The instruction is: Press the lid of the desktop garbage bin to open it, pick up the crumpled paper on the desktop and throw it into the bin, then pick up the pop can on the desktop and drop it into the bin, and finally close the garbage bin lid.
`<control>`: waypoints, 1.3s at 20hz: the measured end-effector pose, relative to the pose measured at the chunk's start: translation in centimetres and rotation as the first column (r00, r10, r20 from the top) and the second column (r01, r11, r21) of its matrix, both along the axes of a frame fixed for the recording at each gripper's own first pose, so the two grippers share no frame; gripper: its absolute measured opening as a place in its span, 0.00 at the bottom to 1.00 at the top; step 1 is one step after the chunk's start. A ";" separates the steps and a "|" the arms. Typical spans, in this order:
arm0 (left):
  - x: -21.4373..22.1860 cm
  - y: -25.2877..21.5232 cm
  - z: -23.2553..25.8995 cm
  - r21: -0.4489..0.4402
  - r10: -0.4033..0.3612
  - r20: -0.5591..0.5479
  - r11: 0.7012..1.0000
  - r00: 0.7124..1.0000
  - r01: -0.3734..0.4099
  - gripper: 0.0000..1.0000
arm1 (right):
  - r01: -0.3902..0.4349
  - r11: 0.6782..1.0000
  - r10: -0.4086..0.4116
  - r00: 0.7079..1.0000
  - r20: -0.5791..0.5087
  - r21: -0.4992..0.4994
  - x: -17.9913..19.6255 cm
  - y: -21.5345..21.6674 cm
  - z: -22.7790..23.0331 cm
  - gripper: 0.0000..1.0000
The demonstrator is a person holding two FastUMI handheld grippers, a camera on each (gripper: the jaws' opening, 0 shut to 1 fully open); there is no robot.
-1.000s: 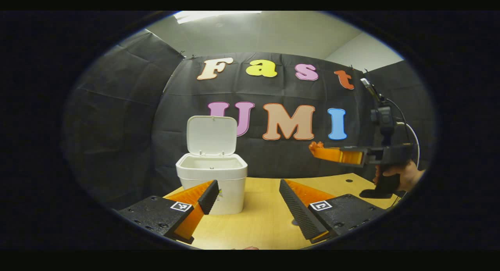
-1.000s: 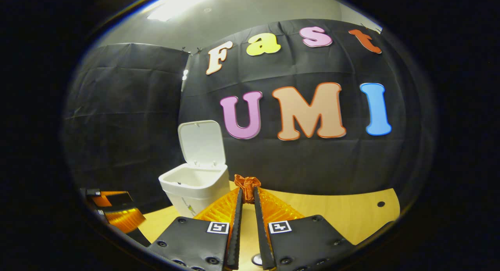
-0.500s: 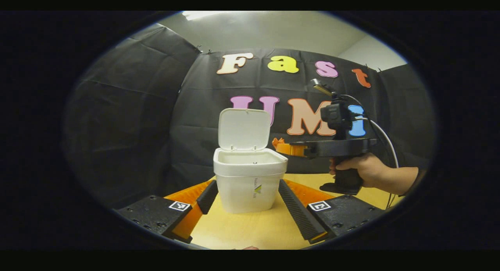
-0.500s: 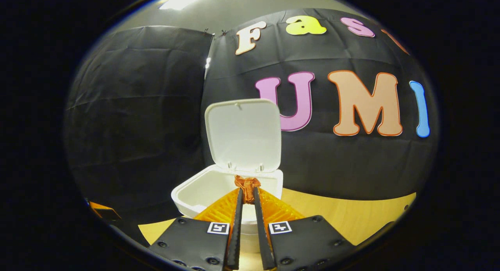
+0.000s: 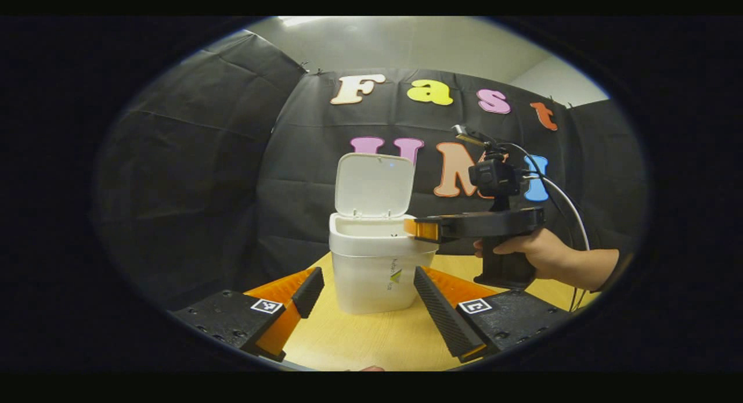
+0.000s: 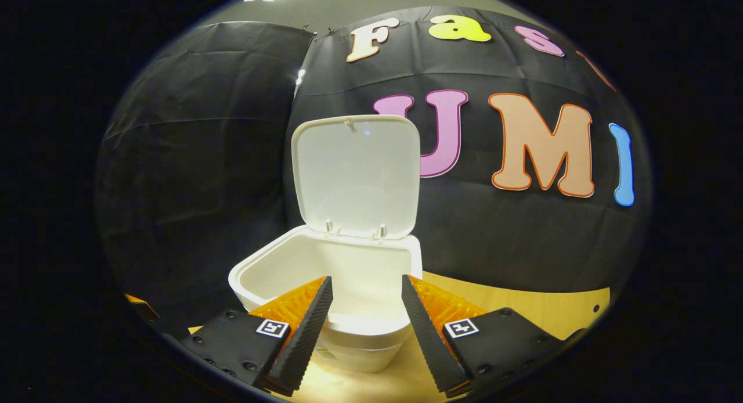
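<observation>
The white garbage bin (image 5: 371, 269) stands on the wooden table (image 5: 371, 339) with its lid (image 5: 374, 185) swung up and open. My left gripper (image 5: 367, 274) is open and low in front of the bin, one finger to each side of it and short of touching. A hand (image 5: 545, 255) holds my right gripper (image 5: 413, 228) level over the bin's right rim. In the right gripper view the right gripper (image 6: 365, 282) is open above the bin's mouth (image 6: 325, 263), with nothing between its fingers. The lid (image 6: 357, 176) stands upright behind it.
The booth's black cloth wall closes off the back and left. A cable (image 5: 566, 197) loops from the right gripper's camera toward the person's arm. Bare tabletop (image 6: 522, 316) runs to the right of the bin.
My right gripper carried an orange crumpled paper leftward over the bin, then opened; the paper is gone from its fingers. The left gripper swung so the bin sits between its fingers.
</observation>
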State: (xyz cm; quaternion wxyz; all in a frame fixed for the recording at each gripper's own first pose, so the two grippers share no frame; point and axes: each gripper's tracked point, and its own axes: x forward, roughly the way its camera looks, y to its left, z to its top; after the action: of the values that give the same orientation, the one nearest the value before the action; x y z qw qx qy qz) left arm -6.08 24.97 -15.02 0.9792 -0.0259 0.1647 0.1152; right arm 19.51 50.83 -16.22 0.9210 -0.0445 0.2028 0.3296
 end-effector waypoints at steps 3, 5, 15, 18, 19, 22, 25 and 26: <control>1.3 -2.4 0.5 0.000 -0.051 0.025 0.999 0.998 0.051 0.93 | 0.034 0.998 -0.040 0.994 0.097 0.058 -0.7 -5.1 5.0 0.82; 2.4 -4.7 0.3 -0.009 -0.094 0.038 0.995 0.995 0.095 0.92 | 0.076 0.994 -0.089 0.979 0.184 0.080 -0.9 -9.6 8.4 0.82; 6.9 -19.6 -4.3 -0.042 -0.317 0.025 0.947 0.948 0.318 0.93 | 0.389 0.918 -0.392 0.873 0.291 0.072 -4.0 -37.4 11.2 0.82; 7.4 -23.8 -7.4 -0.053 -0.355 0.003 0.933 0.935 0.355 0.94 | 0.481 0.874 -0.483 0.840 0.249 0.073 -5.2 -44.5 9.3 0.82; 7.3 -24.9 -8.8 -0.055 -0.360 -0.012 0.932 0.933 0.359 0.93 | 0.510 0.857 -0.512 0.826 0.238 0.071 -5.7 -46.7 8.6 0.82; 6.9 -26.9 -13.6 -0.059 -0.349 -0.066 0.937 0.935 0.345 0.94 | 0.576 0.815 -0.575 0.790 0.211 0.065 -7.4 -52.2 6.5 0.83; 6.6 -27.1 -18.2 -0.038 -0.304 -0.124 0.953 0.945 0.302 0.94 | 0.611 0.792 -0.603 0.777 0.180 0.015 -8.8 -56.0 3.3 0.82; 6.6 -27.3 -19.6 -0.039 -0.297 -0.140 0.955 0.944 0.295 0.94 | 0.617 0.787 -0.608 0.777 0.164 -0.007 -9.2 -56.7 2.1 0.83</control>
State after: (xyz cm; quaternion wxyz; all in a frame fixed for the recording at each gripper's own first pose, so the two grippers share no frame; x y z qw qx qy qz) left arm 0.48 -2.37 -34.63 0.9706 -0.0008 0.2383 -0.0330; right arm 10.33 -5.89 -14.15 0.9890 -0.0293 0.1450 0.0018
